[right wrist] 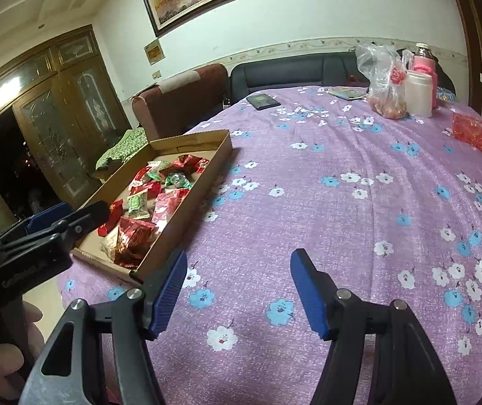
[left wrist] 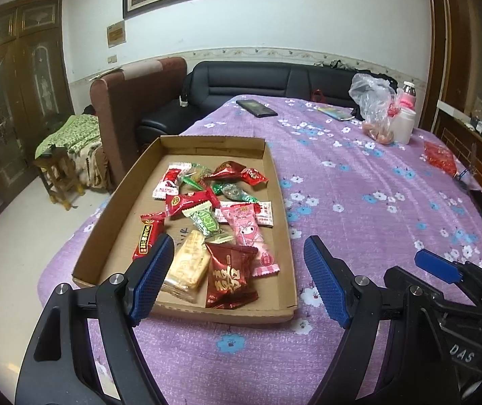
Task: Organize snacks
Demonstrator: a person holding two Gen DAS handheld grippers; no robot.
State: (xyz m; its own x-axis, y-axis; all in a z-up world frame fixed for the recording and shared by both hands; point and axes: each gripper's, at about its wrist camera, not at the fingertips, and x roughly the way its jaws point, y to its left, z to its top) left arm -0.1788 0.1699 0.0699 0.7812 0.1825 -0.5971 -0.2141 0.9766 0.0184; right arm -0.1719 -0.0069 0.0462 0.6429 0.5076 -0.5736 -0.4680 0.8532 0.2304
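The left gripper [left wrist: 237,270] had its jaws spread wide, holding nothing, above the near end of the cardboard tray [left wrist: 112,216]. The right gripper [right wrist: 237,290] was equally wide and empty over the purple floral cloth [right wrist: 342,202] on the bench. One tray lay at centre-left in the left wrist view, its long axis running from the near edge toward the sofa [left wrist: 258,77]. Roughly a dozen wrapped snacks [left wrist: 207,209] lay inside: one dark red pouch [left wrist: 229,278], one pale biscuit pack [left wrist: 187,266], one pink packet [left wrist: 251,239], the rest overlapping.
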